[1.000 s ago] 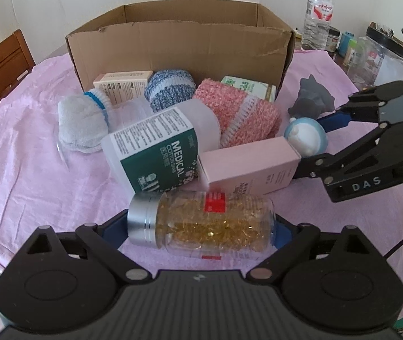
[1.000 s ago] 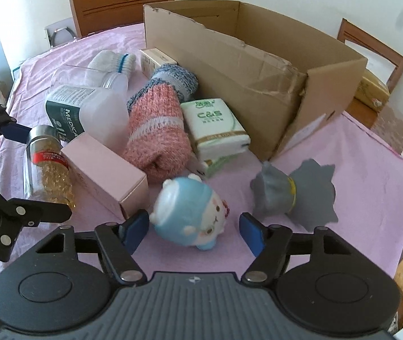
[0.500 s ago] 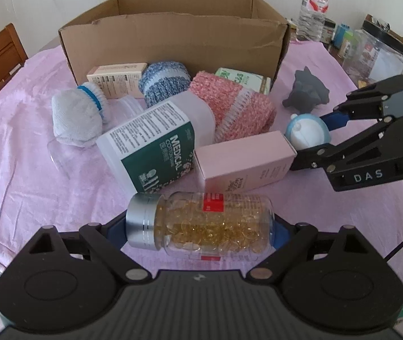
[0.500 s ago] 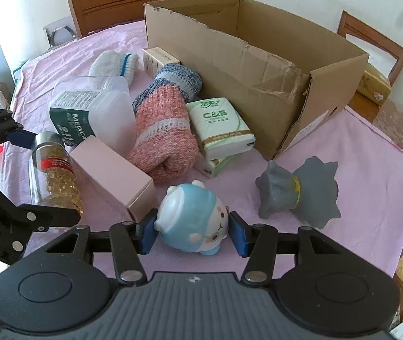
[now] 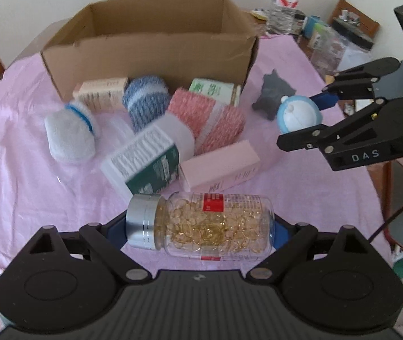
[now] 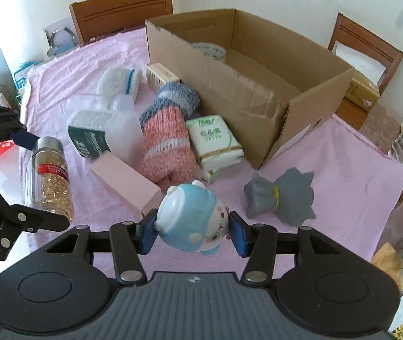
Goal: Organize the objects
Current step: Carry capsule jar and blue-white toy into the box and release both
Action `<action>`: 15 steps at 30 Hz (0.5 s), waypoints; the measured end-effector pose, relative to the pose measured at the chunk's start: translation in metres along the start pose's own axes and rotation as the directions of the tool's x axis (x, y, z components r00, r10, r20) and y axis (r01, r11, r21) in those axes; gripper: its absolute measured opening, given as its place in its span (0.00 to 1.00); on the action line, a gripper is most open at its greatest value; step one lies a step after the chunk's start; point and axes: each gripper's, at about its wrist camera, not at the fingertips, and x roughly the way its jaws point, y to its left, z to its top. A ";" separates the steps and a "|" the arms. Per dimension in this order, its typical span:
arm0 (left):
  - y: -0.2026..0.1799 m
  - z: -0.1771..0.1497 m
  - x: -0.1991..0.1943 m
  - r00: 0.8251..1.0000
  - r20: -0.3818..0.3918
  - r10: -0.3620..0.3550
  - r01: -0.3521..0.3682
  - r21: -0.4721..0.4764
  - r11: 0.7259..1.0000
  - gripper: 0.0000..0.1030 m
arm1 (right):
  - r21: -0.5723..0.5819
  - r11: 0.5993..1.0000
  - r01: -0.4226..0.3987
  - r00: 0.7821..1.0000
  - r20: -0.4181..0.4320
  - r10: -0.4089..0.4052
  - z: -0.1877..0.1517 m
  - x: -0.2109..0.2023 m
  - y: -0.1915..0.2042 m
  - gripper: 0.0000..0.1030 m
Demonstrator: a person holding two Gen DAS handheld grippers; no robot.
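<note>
My left gripper (image 5: 200, 226) is shut on a clear capsule bottle (image 5: 201, 225) with a silver cap, held lying sideways above the pink cloth. My right gripper (image 6: 191, 228) is shut on a blue and white toy figure (image 6: 193, 221), lifted off the cloth; it also shows in the left wrist view (image 5: 299, 113). The open cardboard box (image 6: 258, 96) stands behind the pile, with a tape roll (image 6: 208, 49) inside. In front of it lie a pink box (image 6: 125, 182), a medical cotton bottle (image 6: 108, 136), pink socks (image 6: 167, 144), blue socks (image 6: 177, 99), a white sock (image 6: 118, 80) and tissue packs (image 6: 214, 138).
A grey toy (image 6: 282, 198) lies on the cloth right of the blue toy. A small beige carton (image 6: 160, 76) leans by the box. Jars and a water bottle (image 5: 285, 2) crowd the far right. Wooden chairs (image 6: 122, 14) stand round the table.
Both grippers have risen and tilted toward the box. The right gripper closed on the blue toy and lifted it off the cloth. The capsule bottle stays gripped in the left.
</note>
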 end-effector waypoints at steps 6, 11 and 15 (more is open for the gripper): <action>0.009 0.028 -0.018 1.000 0.007 -0.014 0.014 0.067 0.998 0.91 | 0.002 1.000 0.000 1.000 0.010 0.000 0.020 -0.017 0.000 0.56; 0.019 0.061 -0.025 0.998 0.044 -0.041 0.037 0.086 0.996 0.91 | 0.030 0.999 0.022 0.999 0.036 -0.023 0.038 -0.026 -0.003 0.56; 0.027 0.095 -0.027 0.995 0.095 -0.035 0.024 0.115 0.993 0.91 | 0.053 0.997 0.053 0.996 0.065 -0.056 0.055 -0.030 -0.009 0.56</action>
